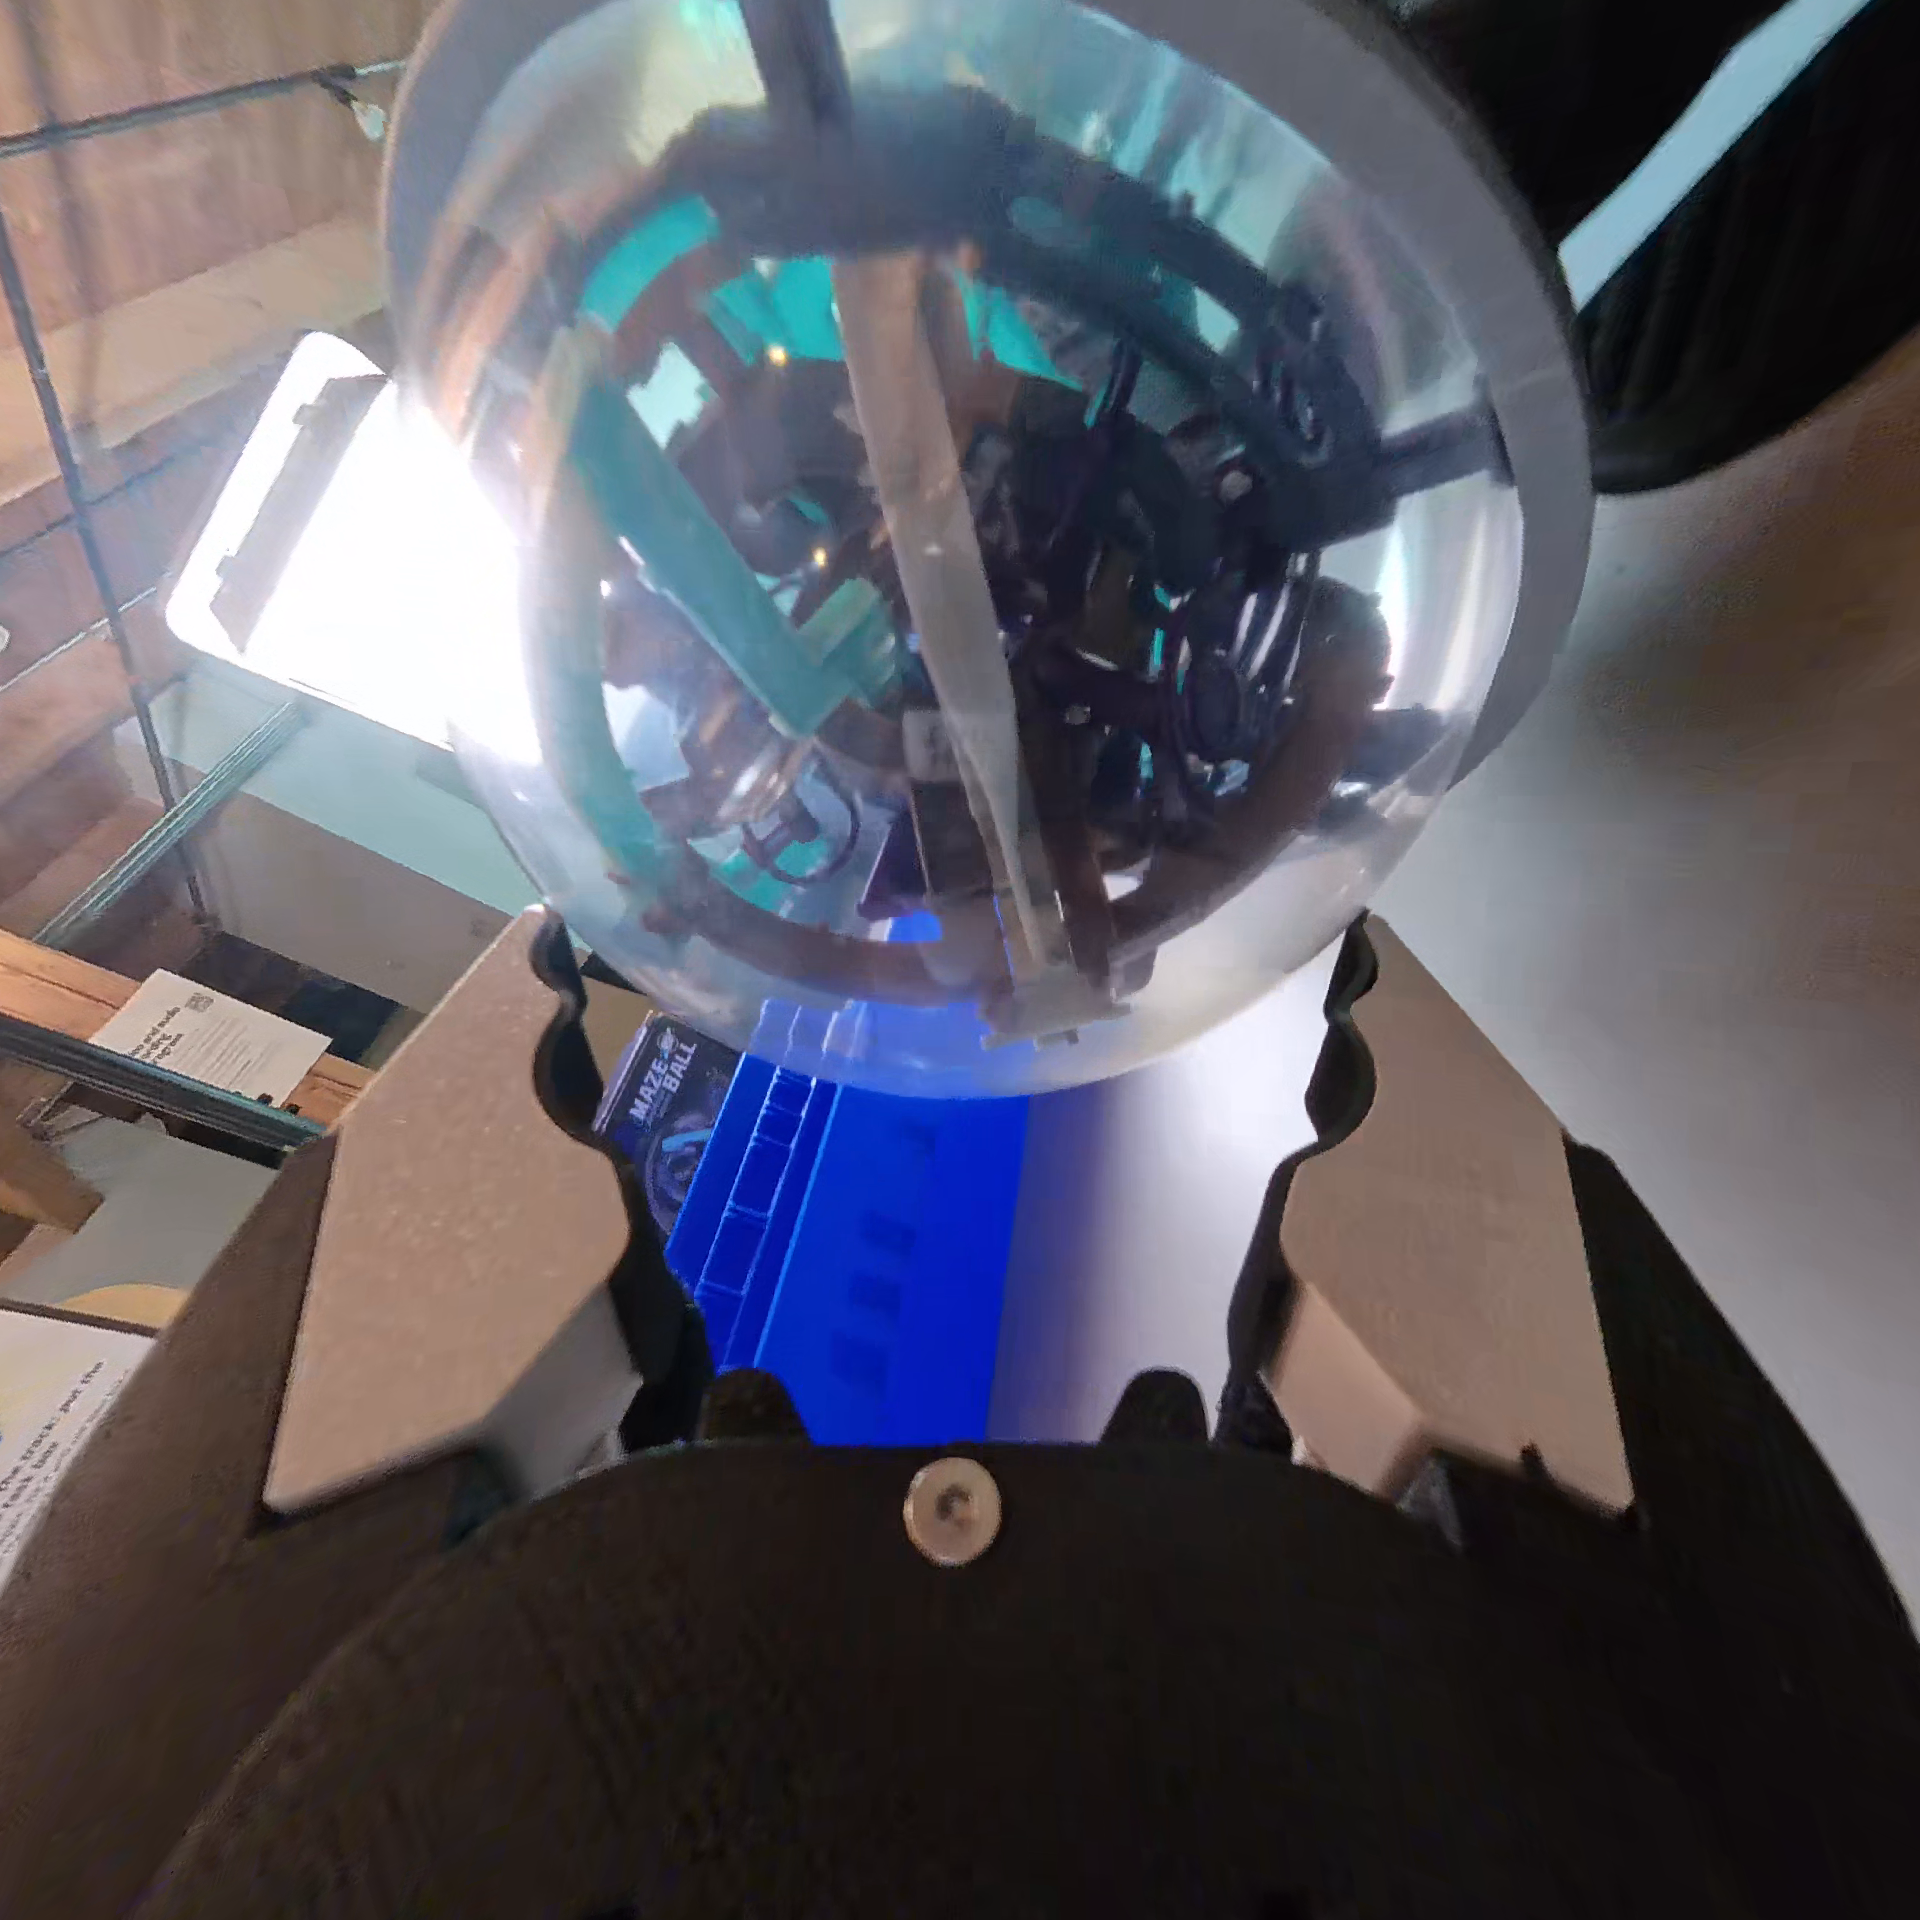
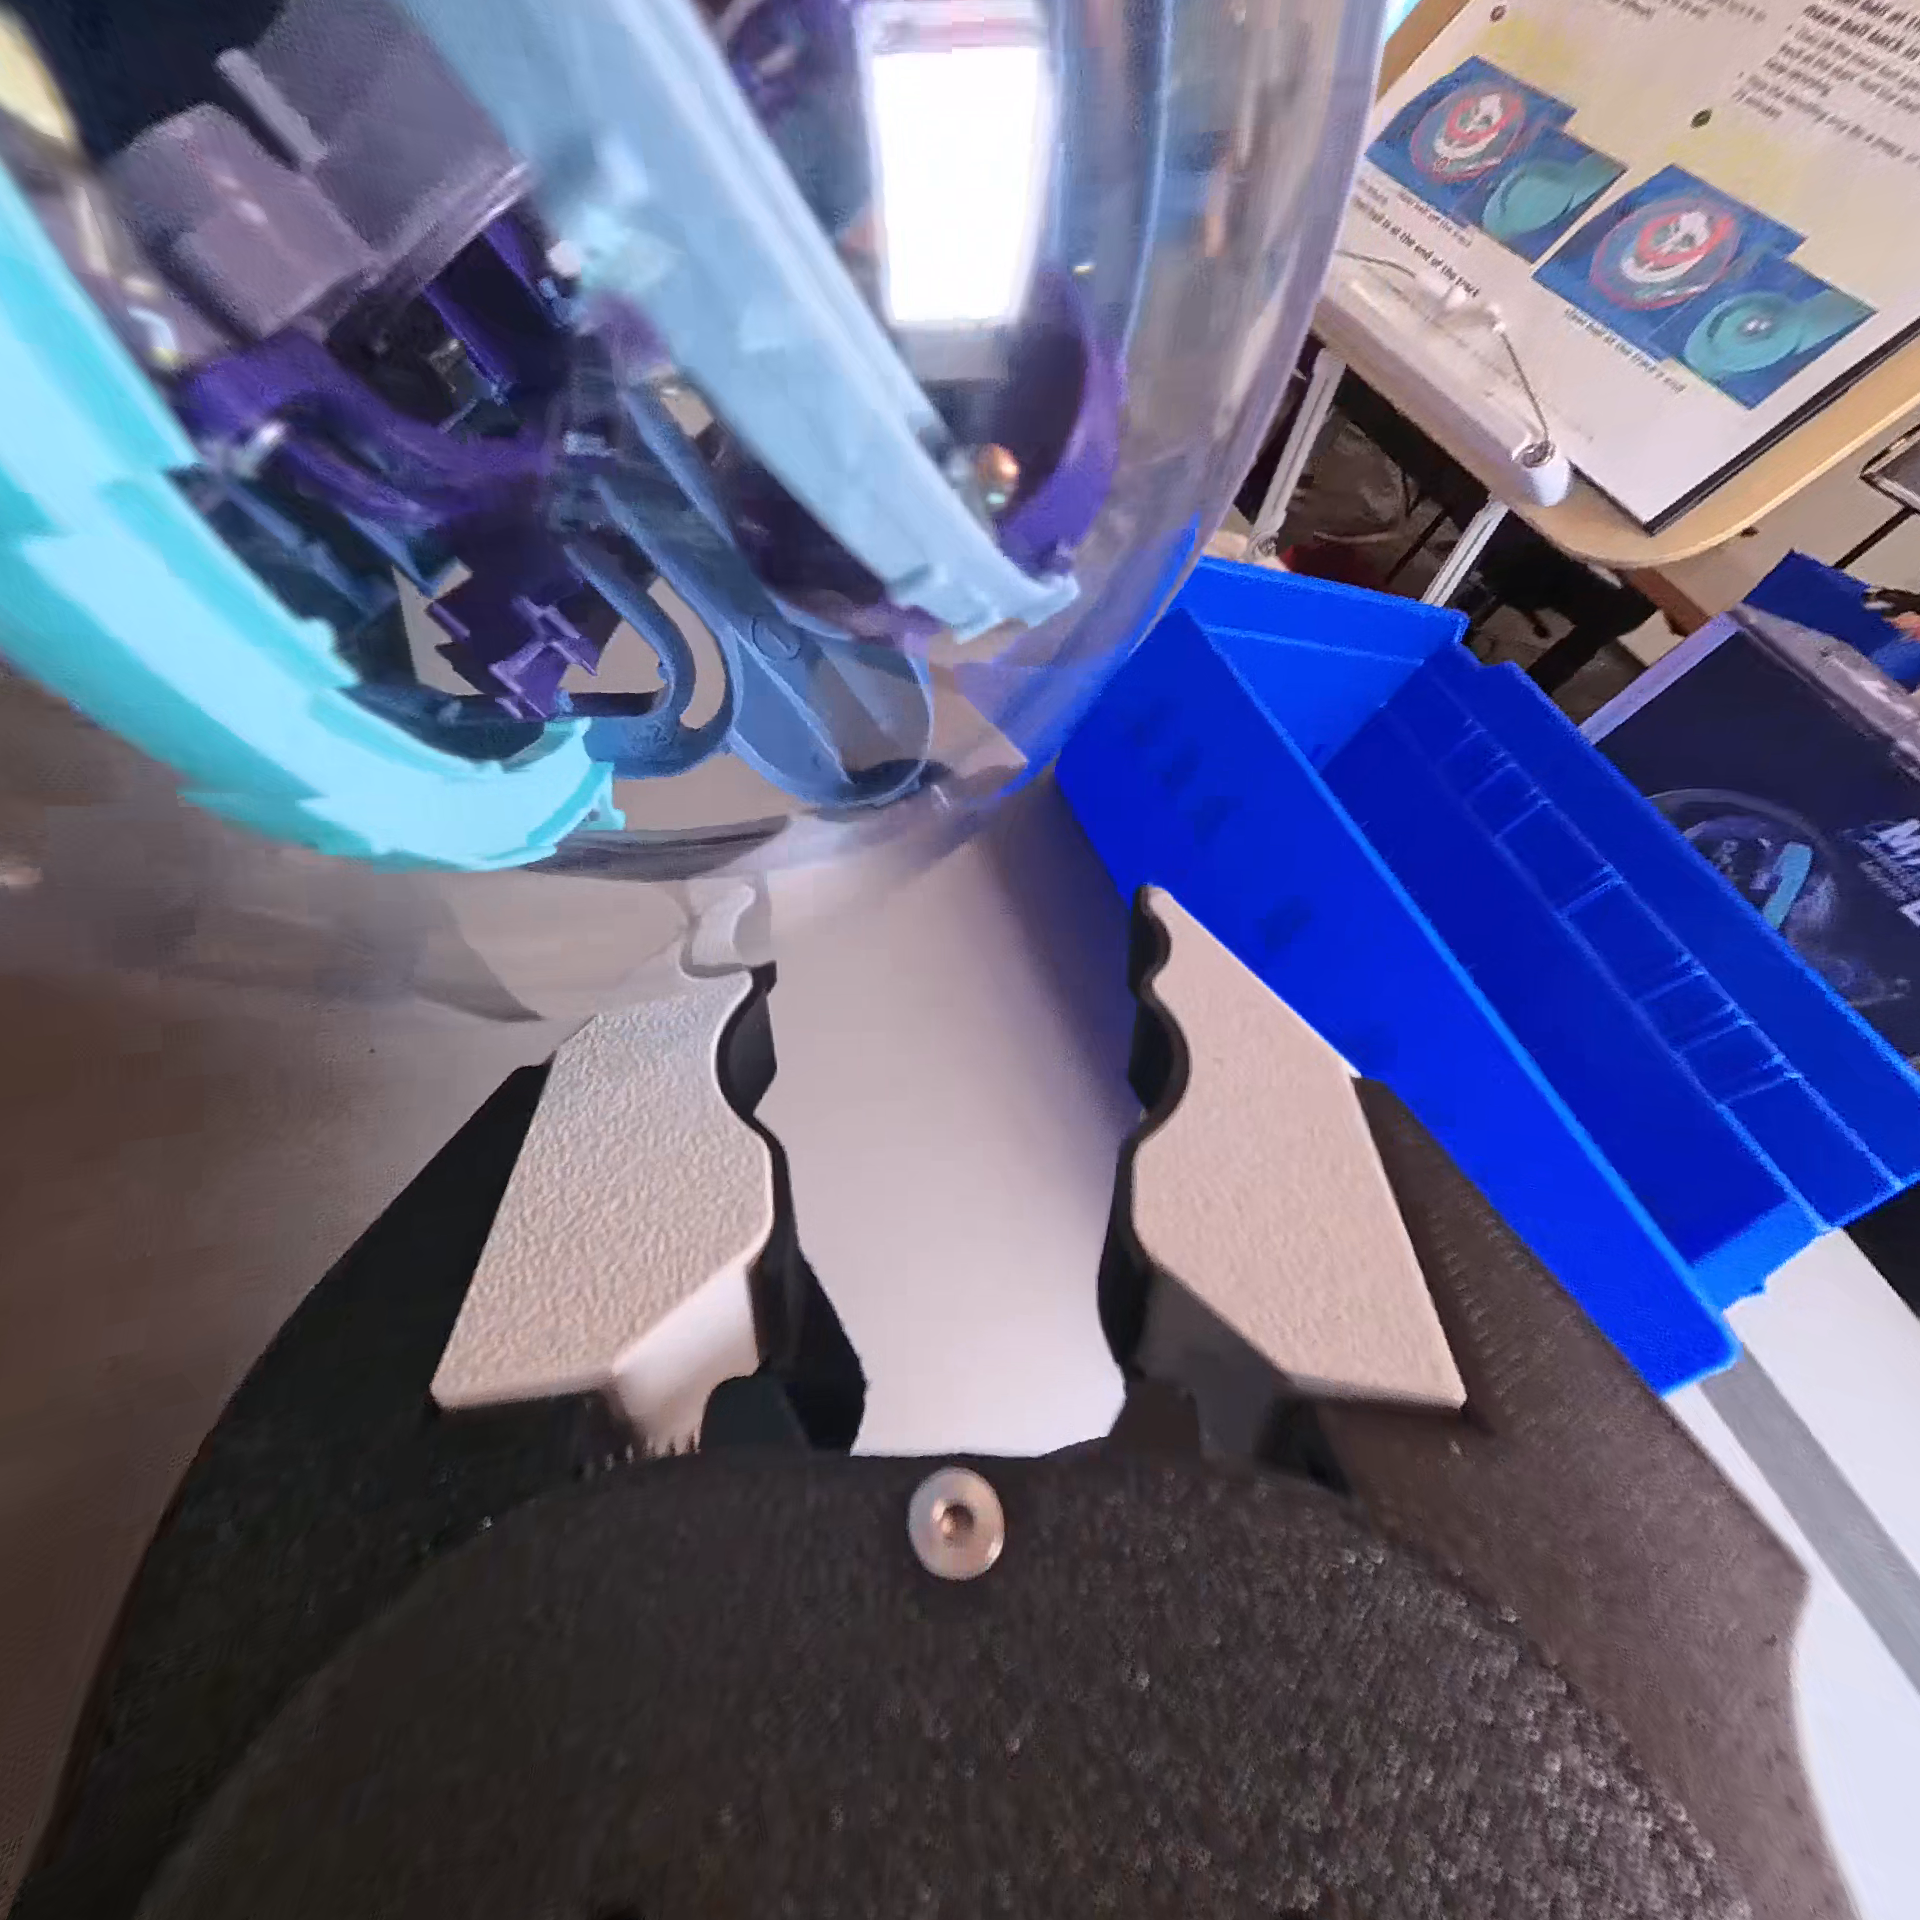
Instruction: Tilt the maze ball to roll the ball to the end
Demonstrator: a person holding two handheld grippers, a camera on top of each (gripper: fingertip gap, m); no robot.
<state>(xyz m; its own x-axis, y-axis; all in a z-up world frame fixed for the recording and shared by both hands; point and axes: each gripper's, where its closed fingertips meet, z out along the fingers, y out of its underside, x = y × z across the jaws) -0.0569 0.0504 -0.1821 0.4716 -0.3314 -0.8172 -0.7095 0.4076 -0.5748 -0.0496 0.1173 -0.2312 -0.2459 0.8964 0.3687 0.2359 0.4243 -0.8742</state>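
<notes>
The maze ball (image 1: 987, 540) is a big clear ball with curvy tracks inside, some teal, some purple, some pale. It is up in the air, above the white table (image 1: 1558, 935), not resting on it. I think it is held up so it can be turned any way, and the little ball inside can roll along its track. I cannot find the little ball for sure; a small shiny spot deep in the tracks may be it.

The left gripper (image 1: 951, 966) has its two fingers spread wide, one on each side of the bottom of the maze ball. The tips seem to touch the round shell. A wide hold makes sense, since the ball is fat and slippery.

The right gripper (image 2: 951, 935) sits just under the maze ball (image 2: 582, 436). Its fingers are apart, with bare table showing between them. The left tip seems to touch the shell, but I cannot tell if this claw really grips or only props the ball up from below.

Near by stands a blue bin (image 2: 1455, 935), tipped in both views because the cameras lean. Past it are a dark box (image 2: 1787, 831) and a paper with pictures (image 2: 1621, 239).
</notes>
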